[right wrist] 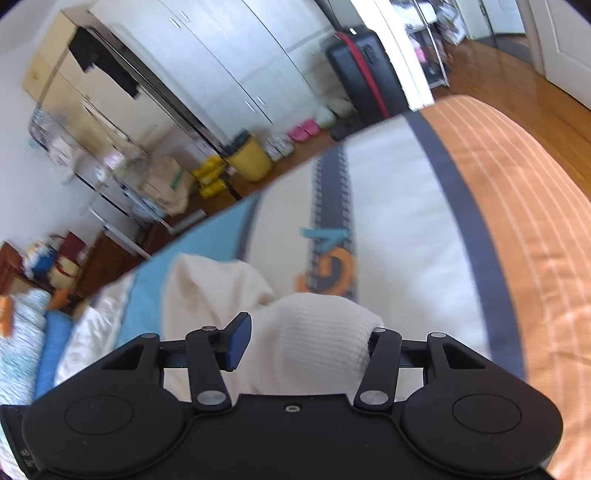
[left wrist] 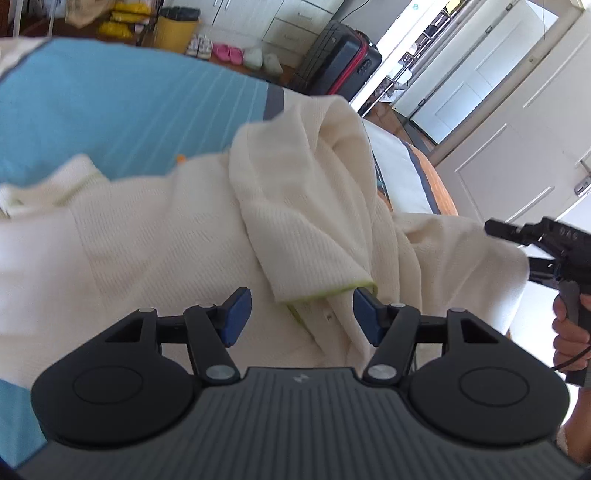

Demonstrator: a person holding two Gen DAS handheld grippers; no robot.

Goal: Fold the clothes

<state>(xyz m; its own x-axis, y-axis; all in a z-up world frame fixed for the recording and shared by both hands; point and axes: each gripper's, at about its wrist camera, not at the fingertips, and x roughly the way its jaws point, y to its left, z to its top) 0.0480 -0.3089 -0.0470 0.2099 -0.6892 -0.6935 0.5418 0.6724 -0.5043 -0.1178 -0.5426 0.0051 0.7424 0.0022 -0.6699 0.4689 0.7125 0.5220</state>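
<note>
A cream knit garment (left wrist: 166, 236) with thin green trim lies spread and rumpled on the bed. Its sleeve (left wrist: 295, 206) is folded across the body, and the green-edged cuff (left wrist: 321, 291) ends just ahead of my left gripper (left wrist: 301, 314). That gripper is open, with its blue pads (left wrist: 236, 314) clear of the cloth. At the right edge a hand (left wrist: 569, 332) holds my right gripper (left wrist: 517, 245) by the garment's far side. In the right wrist view a bulge of the cream knit (right wrist: 317, 332) sits between the open right gripper (right wrist: 308, 338) fingers. The bulge hides the right pad; the left pad (right wrist: 238, 339) shows bare.
The bed cover (right wrist: 406, 221) has blue, white and orange bands with dark stripes. Beyond the bed stand a dark suitcase (left wrist: 343, 62), a yellow bin (left wrist: 173, 31), several slippers (left wrist: 229, 51), white wardrobes (right wrist: 229, 62) and white doors (left wrist: 517, 140). Wooden floor (right wrist: 517, 81) lies on the right.
</note>
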